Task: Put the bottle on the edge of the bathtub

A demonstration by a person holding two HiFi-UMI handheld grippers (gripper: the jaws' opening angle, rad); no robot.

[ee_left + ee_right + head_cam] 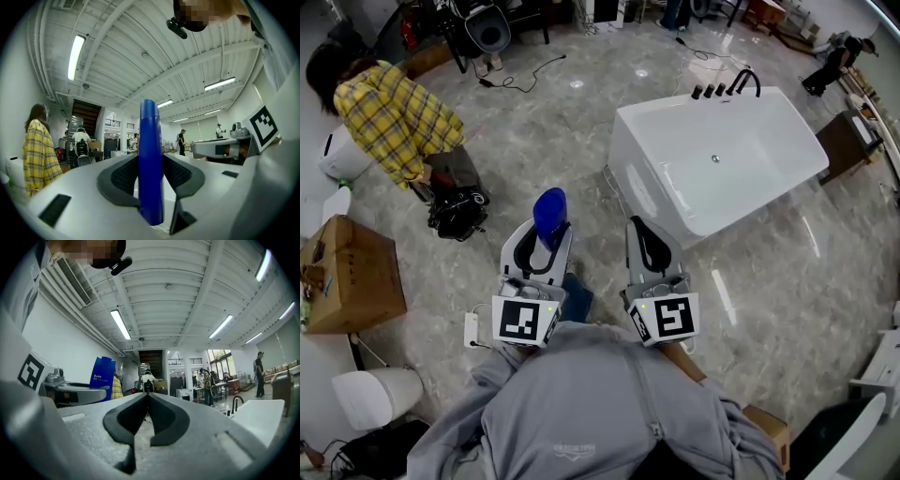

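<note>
Head view first: the left gripper (pixel 542 246) has the blue bottle (pixel 549 214) clamped low on its body and standing upright. I'd guess that's so it can go down base-first. The right gripper (pixel 643 232) rides alongside with nothing in it, probably just a spare for steadying. The white bathtub (pixel 661 187) sits on the floor ahead and off to the right, well apart from the bottle, so the edge isn't reached yet.

Left gripper view: the pads press the bottle from both sides, with the jaws only as far apart as the bottle is wide. It looks like a solid hold.

Right gripper view: the jaws are closed on each other with nothing between them. The tub's rim and its black faucet (pixel 236 404) show at the right, and the bottle is off to the left.
</note>
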